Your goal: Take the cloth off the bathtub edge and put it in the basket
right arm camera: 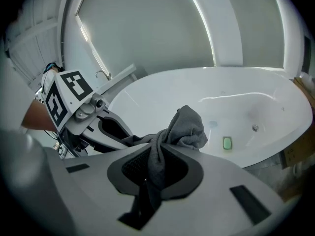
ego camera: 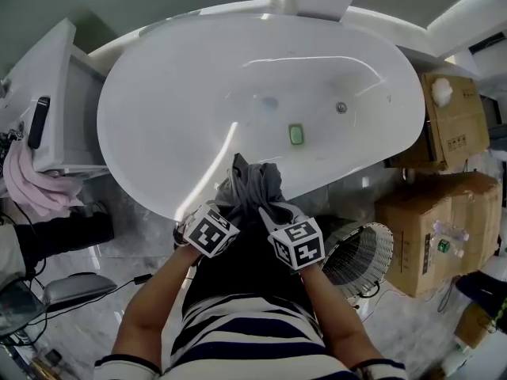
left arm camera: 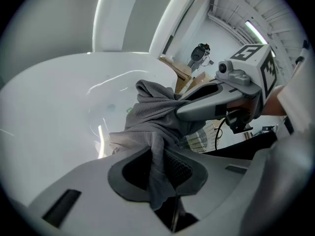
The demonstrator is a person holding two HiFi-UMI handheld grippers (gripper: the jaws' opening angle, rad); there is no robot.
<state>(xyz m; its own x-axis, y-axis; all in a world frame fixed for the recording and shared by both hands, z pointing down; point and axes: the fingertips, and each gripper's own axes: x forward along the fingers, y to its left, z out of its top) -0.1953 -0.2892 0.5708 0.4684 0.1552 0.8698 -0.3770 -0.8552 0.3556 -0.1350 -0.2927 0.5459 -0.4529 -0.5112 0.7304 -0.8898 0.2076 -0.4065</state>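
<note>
The left gripper (left arm camera: 157,167) and the right gripper (right arm camera: 152,170) are both pinching the crumpled grey fabric cloth (ego camera: 255,182), jaws almost together, above the near rim of the white oval bathtub (ego camera: 139,176). The white wire basket (ego camera: 360,253) is standing at four o'clock from the cloth.

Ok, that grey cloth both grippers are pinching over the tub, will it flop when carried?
Probably floppy: the grey cloth bunches and droops between the left gripper and right gripper. Likely light: thin folds pinch flat in both. Loose ends may snag the bathtub rim.
</note>
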